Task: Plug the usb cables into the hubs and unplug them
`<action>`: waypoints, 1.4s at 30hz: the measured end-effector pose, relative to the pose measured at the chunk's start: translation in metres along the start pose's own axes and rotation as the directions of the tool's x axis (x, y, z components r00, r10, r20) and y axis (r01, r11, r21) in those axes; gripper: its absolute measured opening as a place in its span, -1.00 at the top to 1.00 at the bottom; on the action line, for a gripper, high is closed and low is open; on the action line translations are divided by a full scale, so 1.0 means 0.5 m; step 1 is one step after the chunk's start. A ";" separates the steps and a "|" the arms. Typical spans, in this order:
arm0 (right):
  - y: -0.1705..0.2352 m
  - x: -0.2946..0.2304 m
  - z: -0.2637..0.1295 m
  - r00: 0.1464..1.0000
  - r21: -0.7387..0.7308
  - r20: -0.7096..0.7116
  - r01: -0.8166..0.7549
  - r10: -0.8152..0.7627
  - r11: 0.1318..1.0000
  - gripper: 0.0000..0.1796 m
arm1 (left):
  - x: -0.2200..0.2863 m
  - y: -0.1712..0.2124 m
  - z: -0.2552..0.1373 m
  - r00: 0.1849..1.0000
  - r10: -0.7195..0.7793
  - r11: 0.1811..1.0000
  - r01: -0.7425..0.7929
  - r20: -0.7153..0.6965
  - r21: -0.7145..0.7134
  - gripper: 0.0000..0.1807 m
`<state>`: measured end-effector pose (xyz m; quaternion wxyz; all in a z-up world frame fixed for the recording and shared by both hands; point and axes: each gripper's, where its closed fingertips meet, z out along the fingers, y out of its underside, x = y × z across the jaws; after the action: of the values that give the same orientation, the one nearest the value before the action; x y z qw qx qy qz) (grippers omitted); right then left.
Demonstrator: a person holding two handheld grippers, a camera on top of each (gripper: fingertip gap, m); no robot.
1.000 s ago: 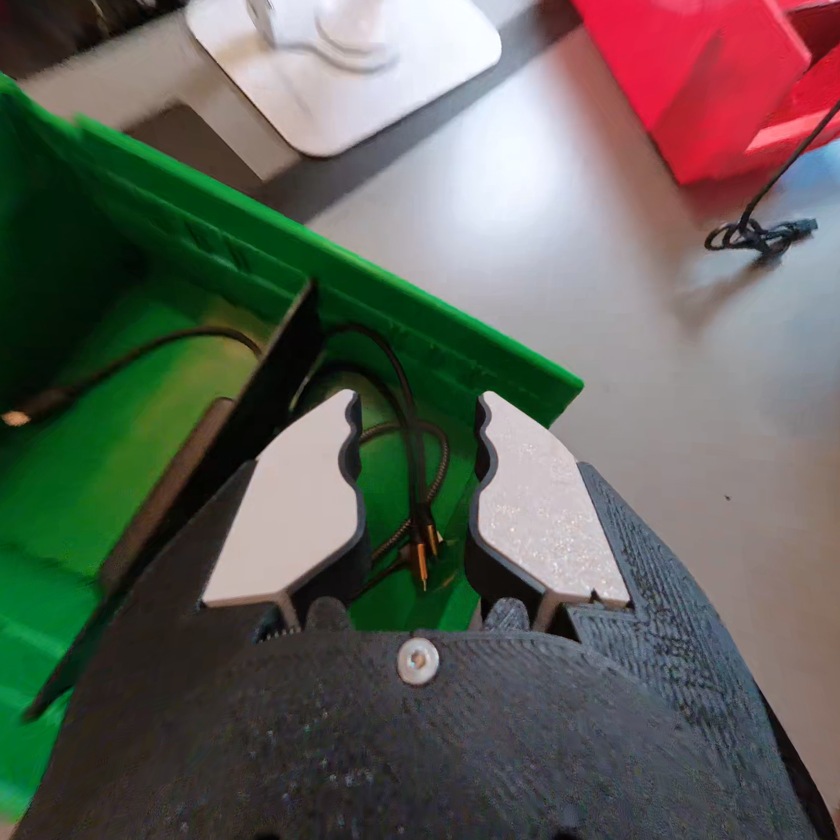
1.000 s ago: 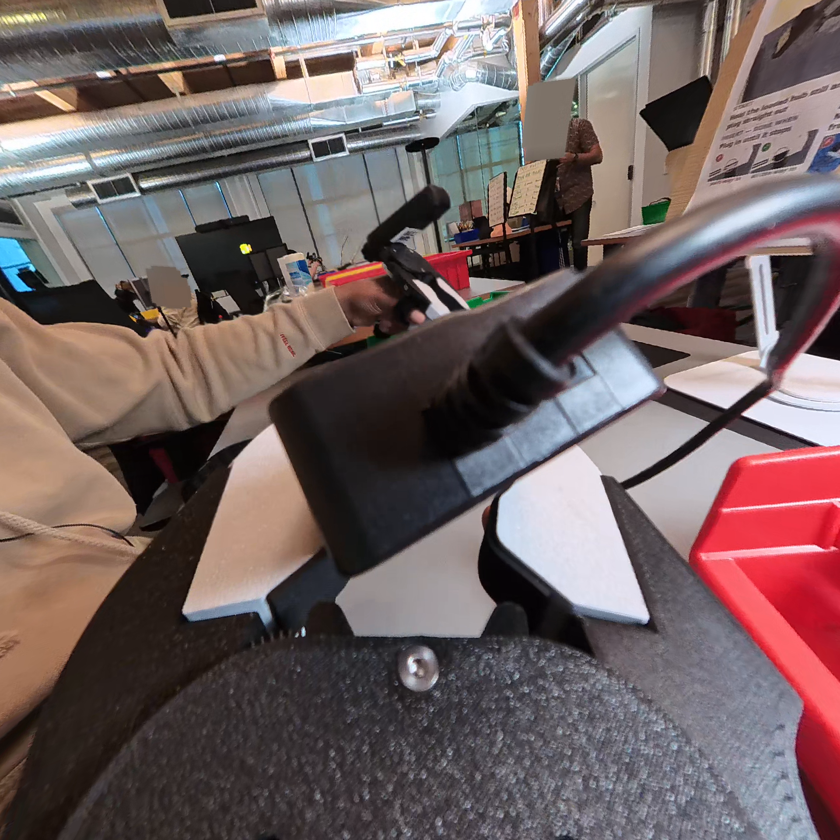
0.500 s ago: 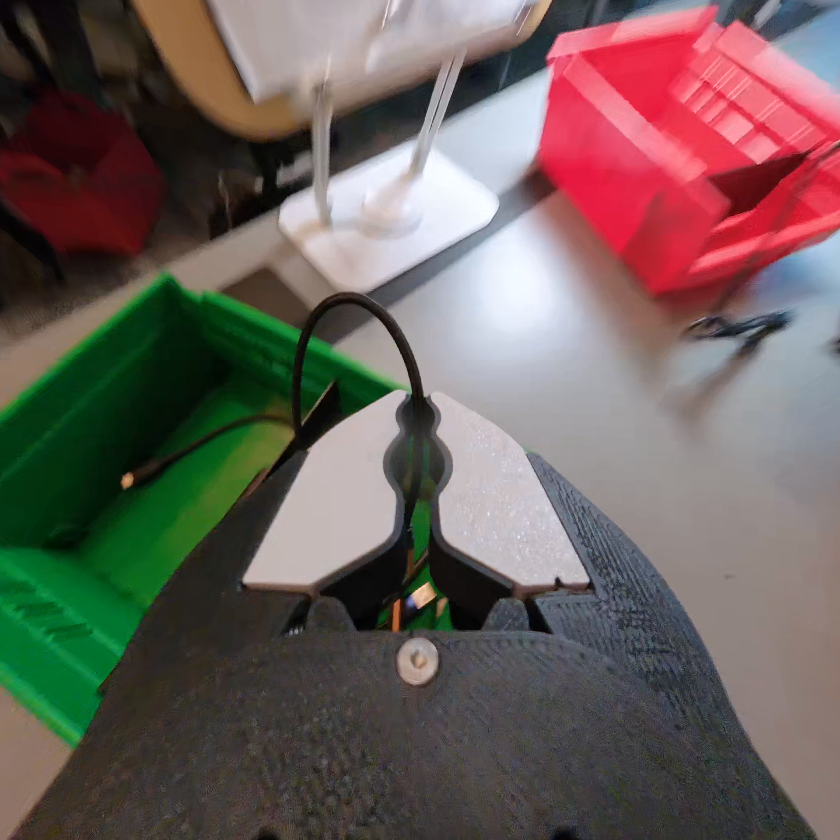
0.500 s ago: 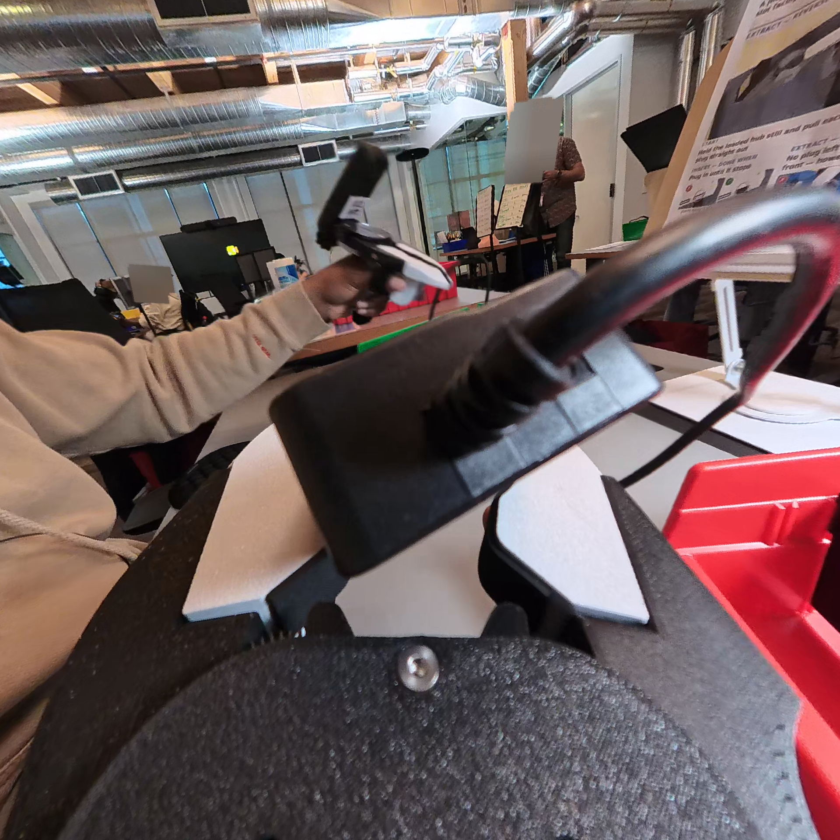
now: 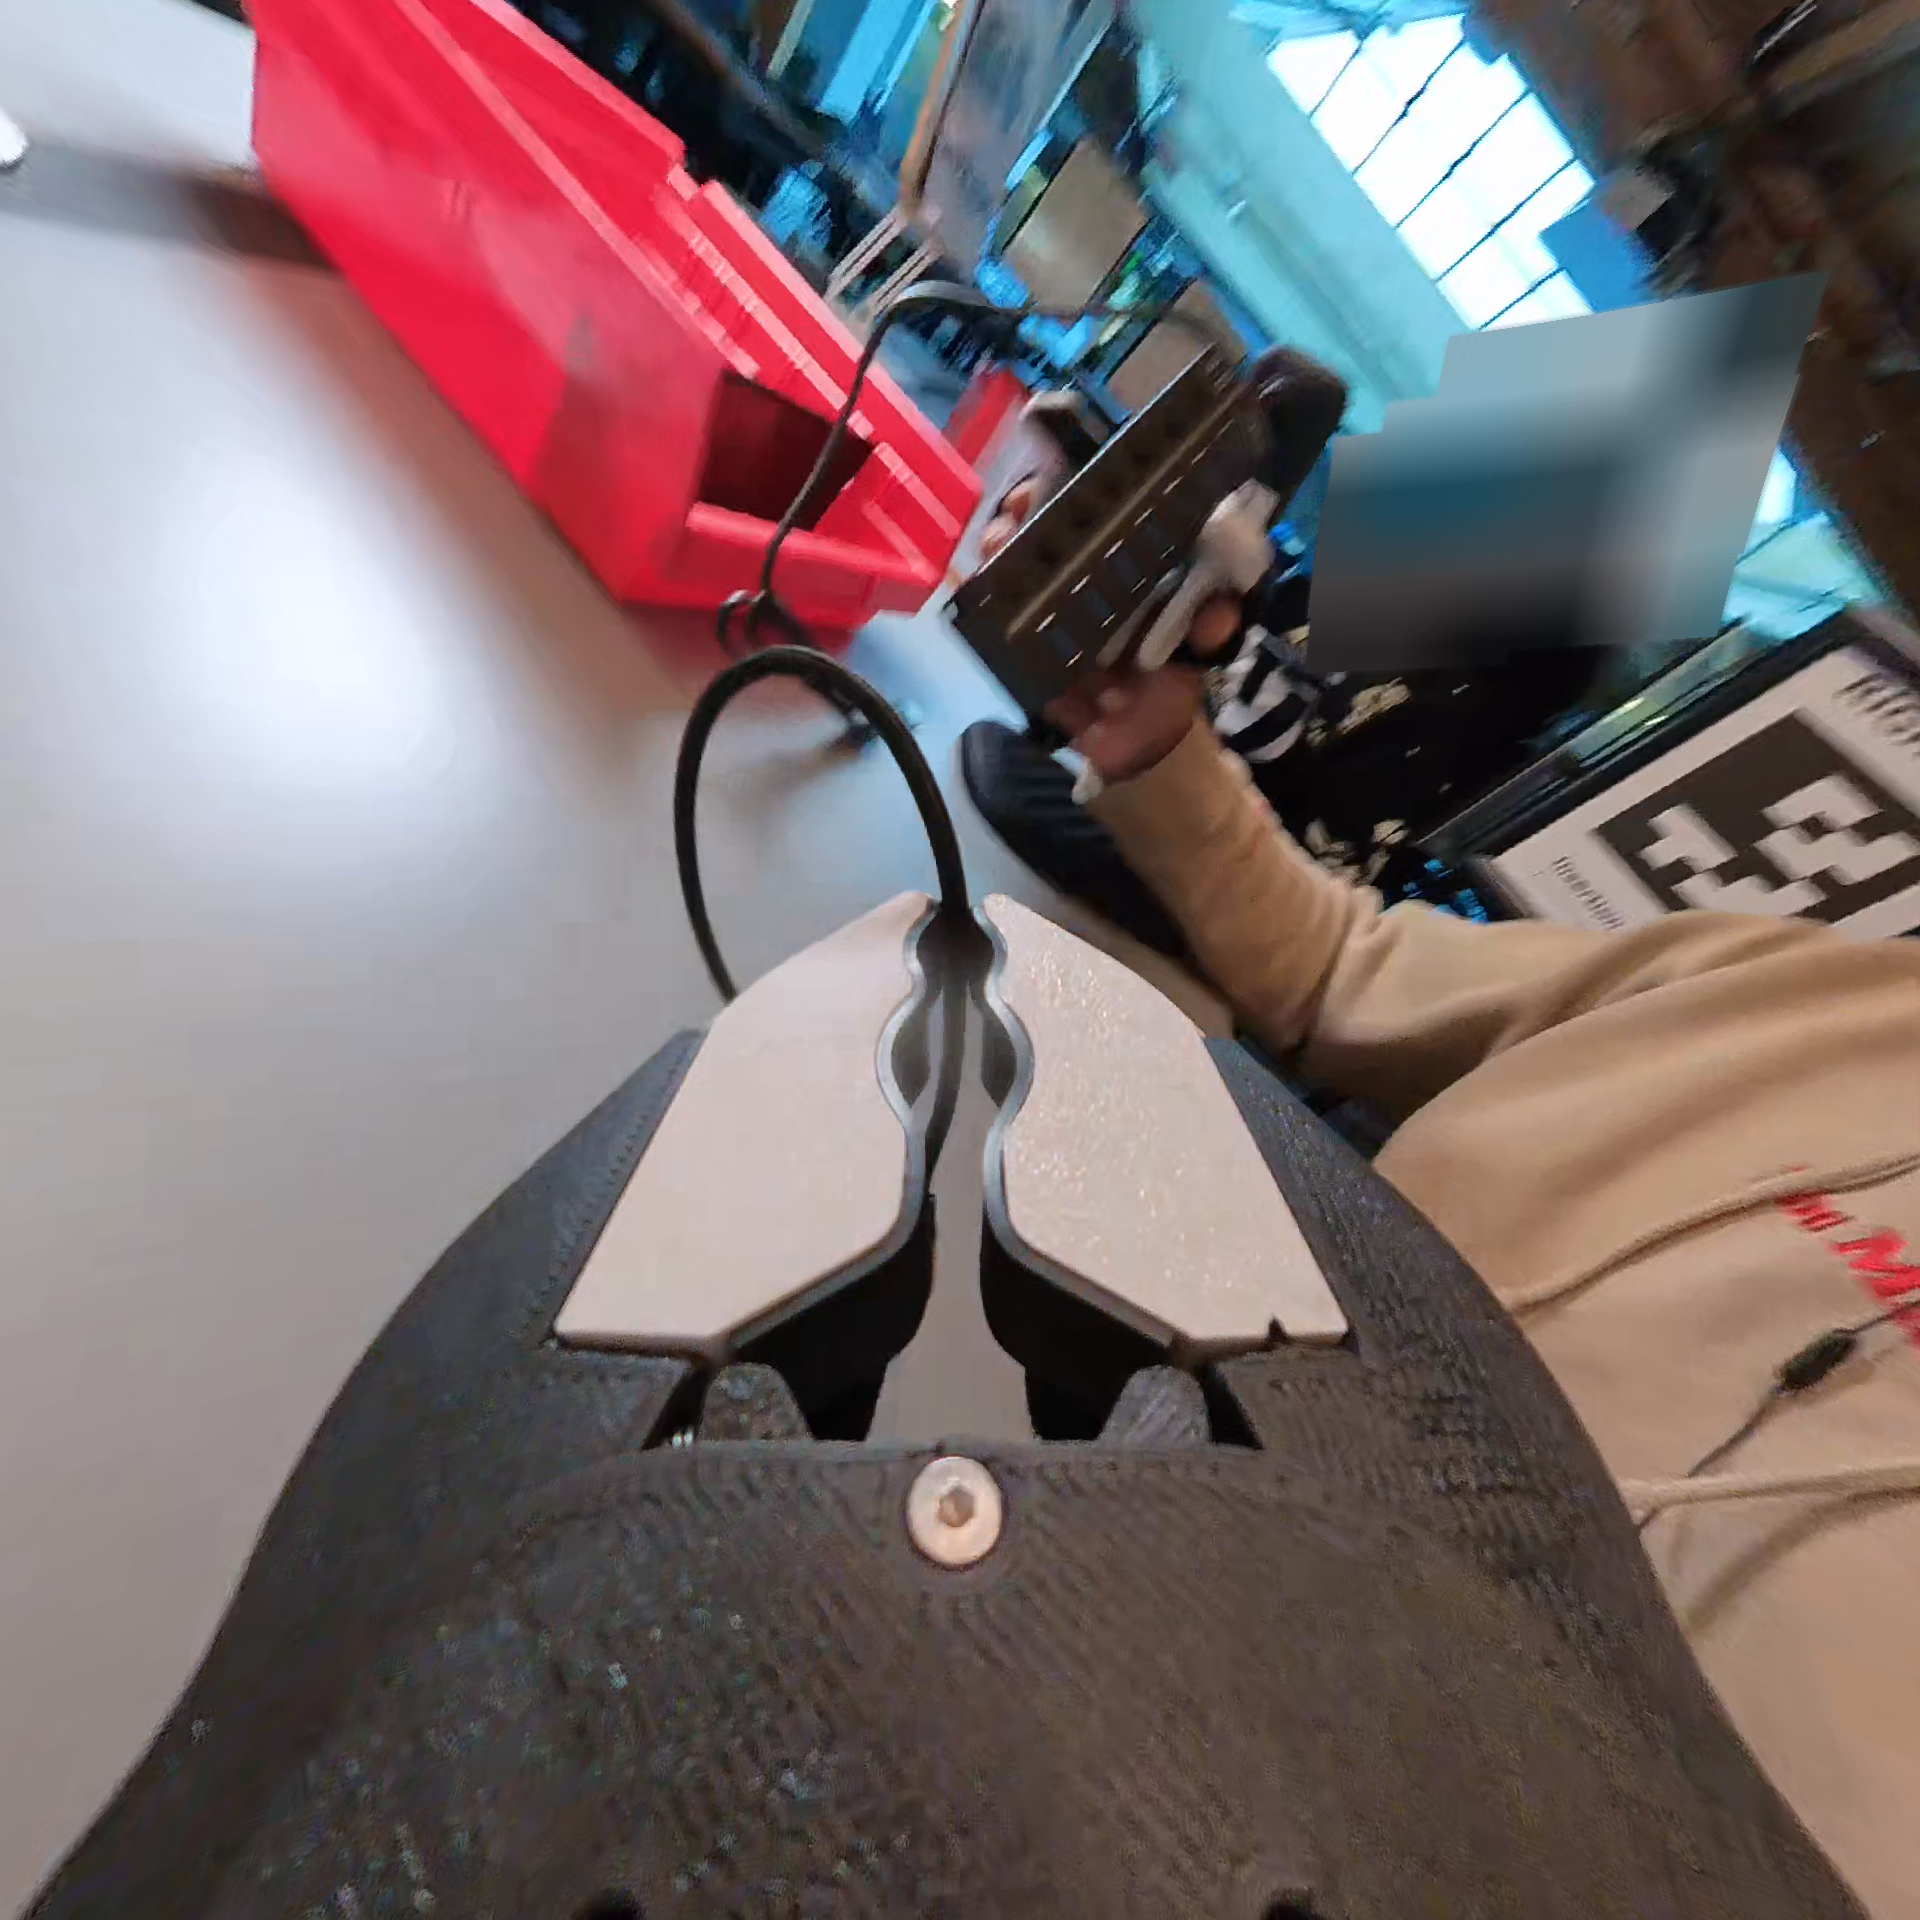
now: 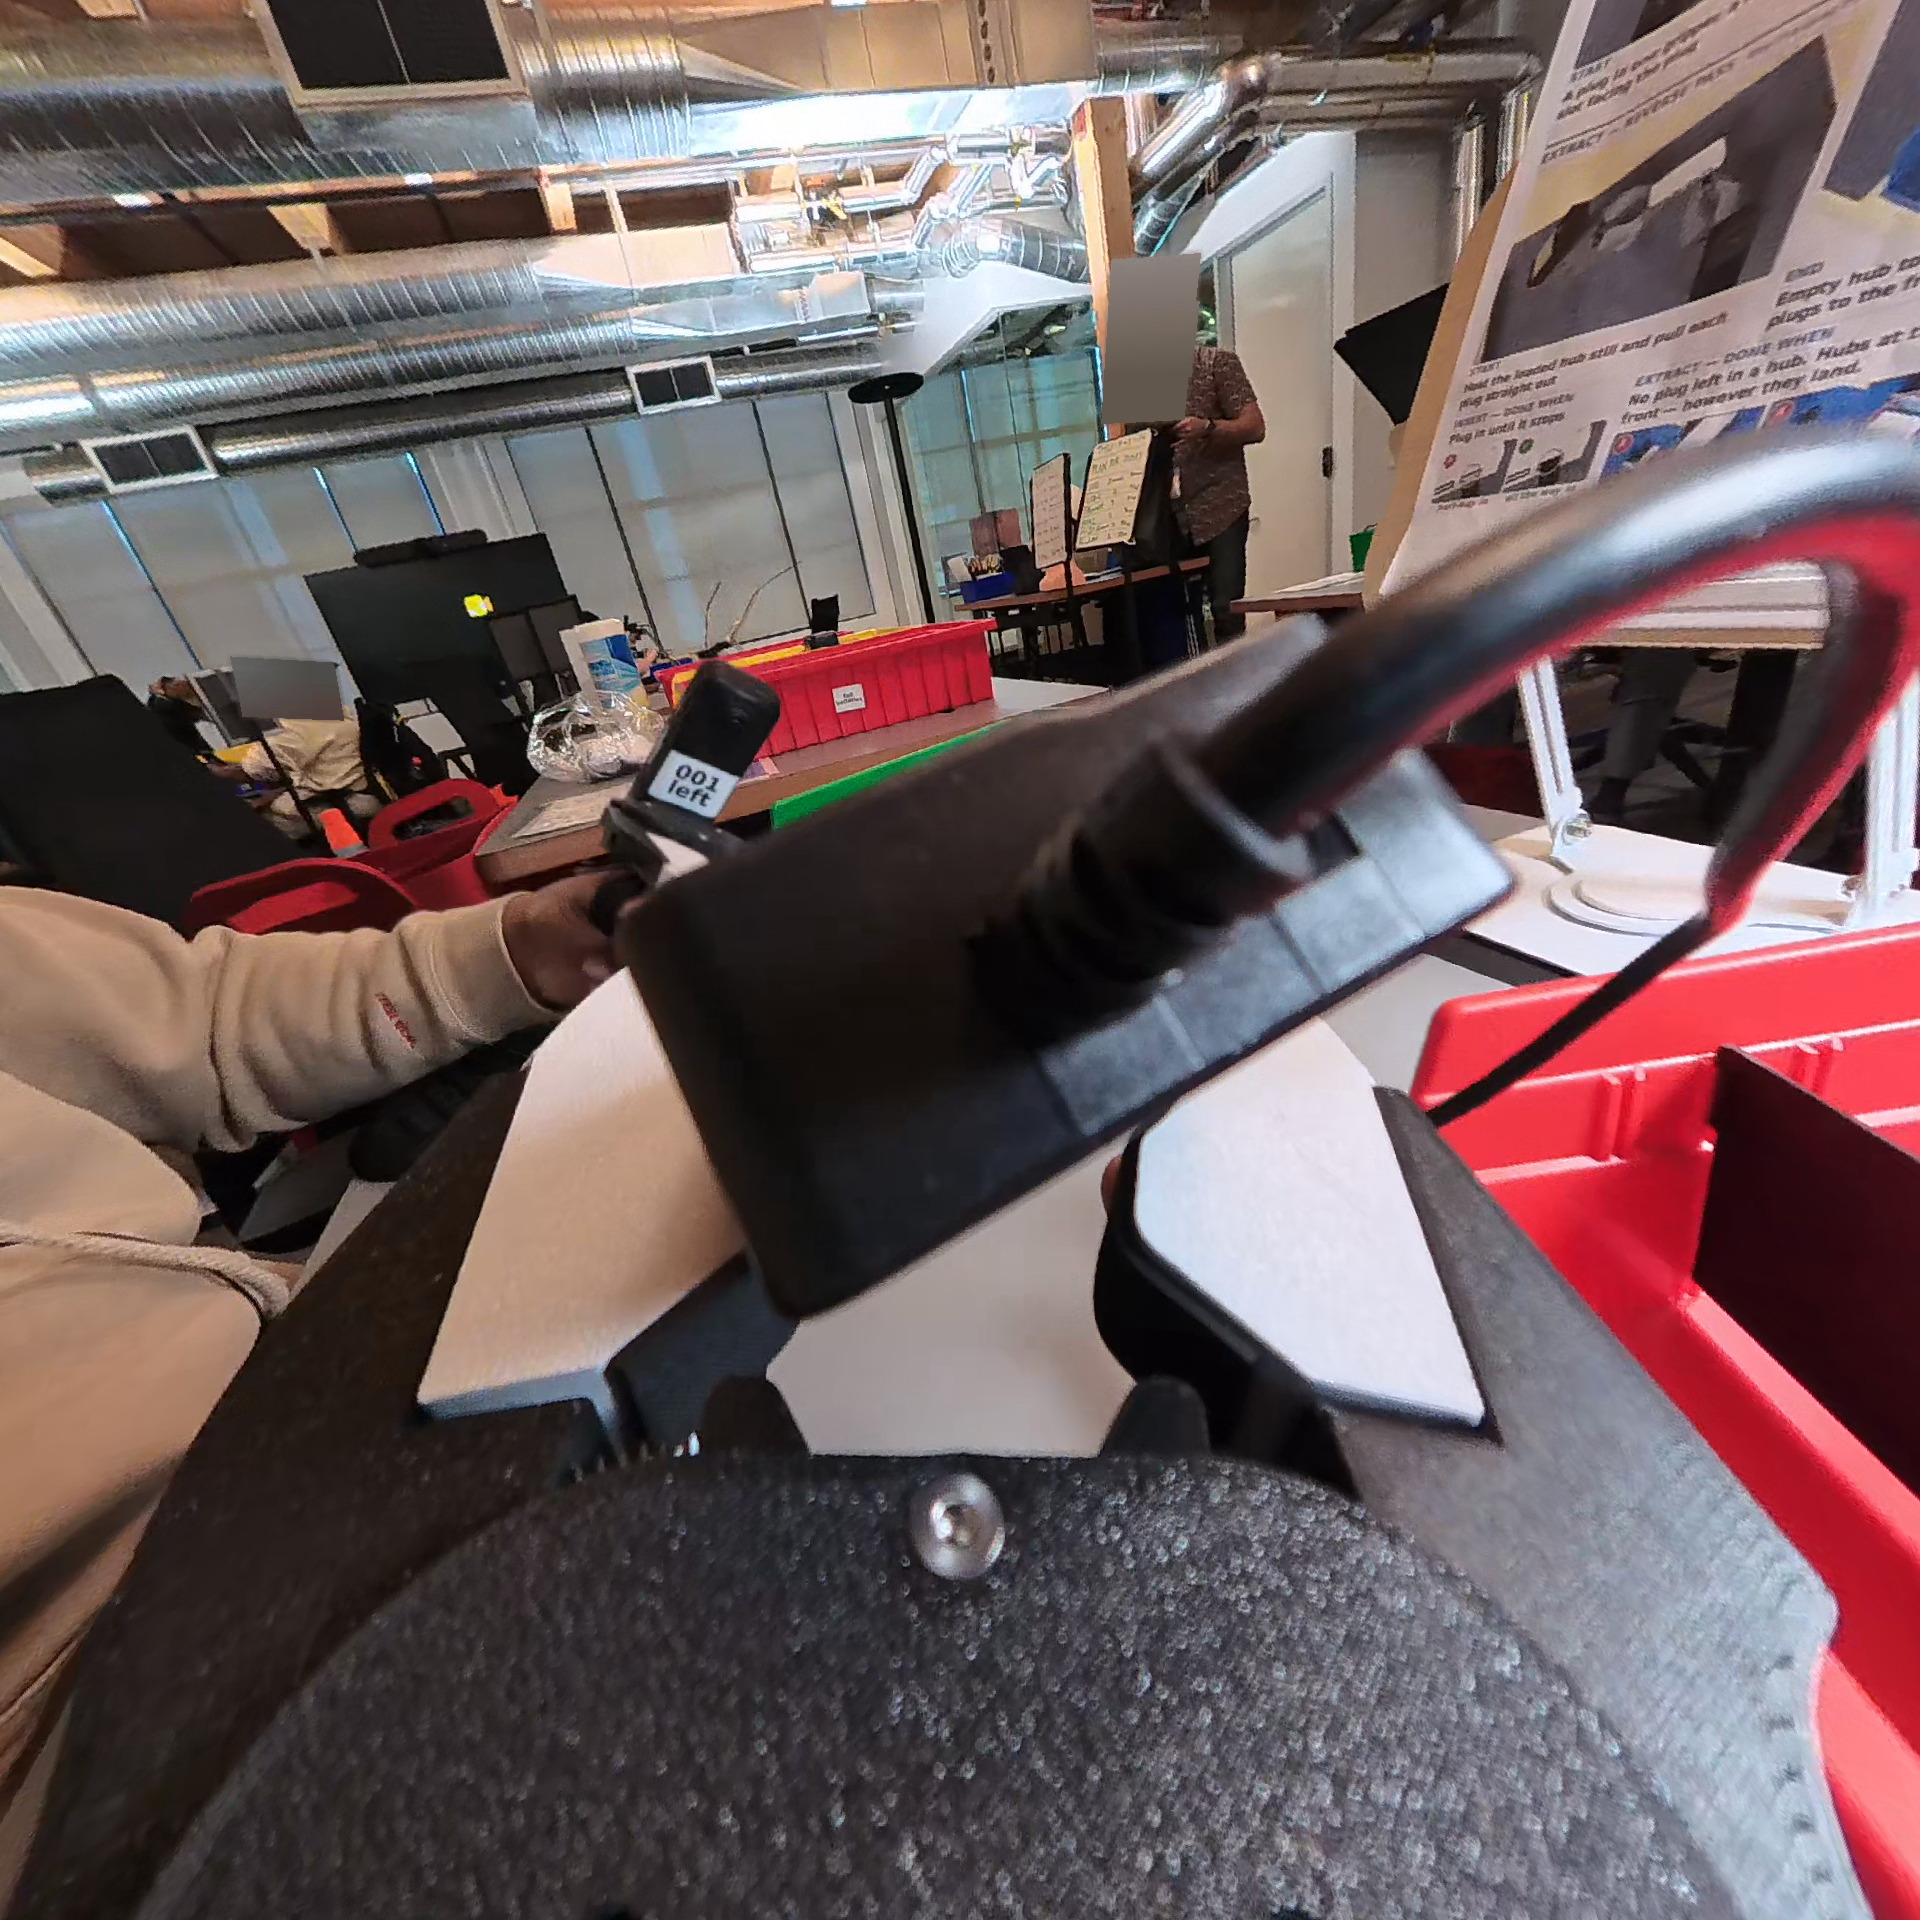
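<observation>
My left gripper (image 5: pixel 956 920) is shut on a thin black USB cable (image 5: pixel 727 727), which loops up and back from the fingertips over the grey table. Its plug end is hidden between the pads. My right gripper (image 6: pixel 935 1195) is shut on a black USB hub (image 6: pixel 1039 935), held tilted above the table. The hub's thick black cord (image 6: pixel 1558 592) arcs up and to the right. In the left wrist view the hub (image 5: pixel 1122 540) shows farther off with its row of ports facing me. In the right wrist view the left gripper (image 6: pixel 707 769) shows beyond the hub, held by a hand.
A red bin (image 5: pixel 582 312) stands on the table, with a coiled black cord (image 5: pixel 758 613) by its near end; it also shows in the right wrist view (image 6: pixel 1662 1091). A beige sleeve (image 5: pixel 1299 935) crosses the right side. A white stand base (image 6: pixel 1662 883) and a green bin edge (image 6: pixel 873 769) lie behind.
My left gripper closed on a USB cable in the green bin, lifted it out and swung right toward the hub. The green bin has left its view. The right gripper held the hub almost still.
</observation>
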<state>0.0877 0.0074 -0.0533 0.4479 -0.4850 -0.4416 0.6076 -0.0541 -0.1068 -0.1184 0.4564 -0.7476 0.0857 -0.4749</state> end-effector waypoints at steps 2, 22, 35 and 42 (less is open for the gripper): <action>0.003 0.000 0.002 1.000 -0.004 0.001 0.000 0.000 1.000 0.24 | -0.019 0.020 -0.006 0.999 0.014 0.999 -0.012 0.046 -0.045 0.96; 0.024 -0.014 0.015 1.000 -0.040 0.031 0.008 -0.006 0.999 0.21 | -0.078 0.117 0.082 0.684 0.689 0.424 -0.648 -0.239 -0.633 0.53; 0.034 -0.020 0.023 0.996 -0.043 0.066 -0.052 0.054 0.998 0.24 | -0.098 0.174 0.100 0.611 0.578 0.166 -0.737 -0.541 -0.655 0.60; 0.037 -0.018 0.023 0.997 -0.045 0.058 -0.045 0.048 0.998 0.12 | -0.120 0.159 0.123 0.628 0.658 0.229 -0.693 -0.415 -0.684 0.84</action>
<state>0.0755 -0.0065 -0.0680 0.4096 -0.4867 -0.4564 0.6222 -0.0132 -0.0814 -0.2253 0.2267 -0.7437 0.6104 -0.1517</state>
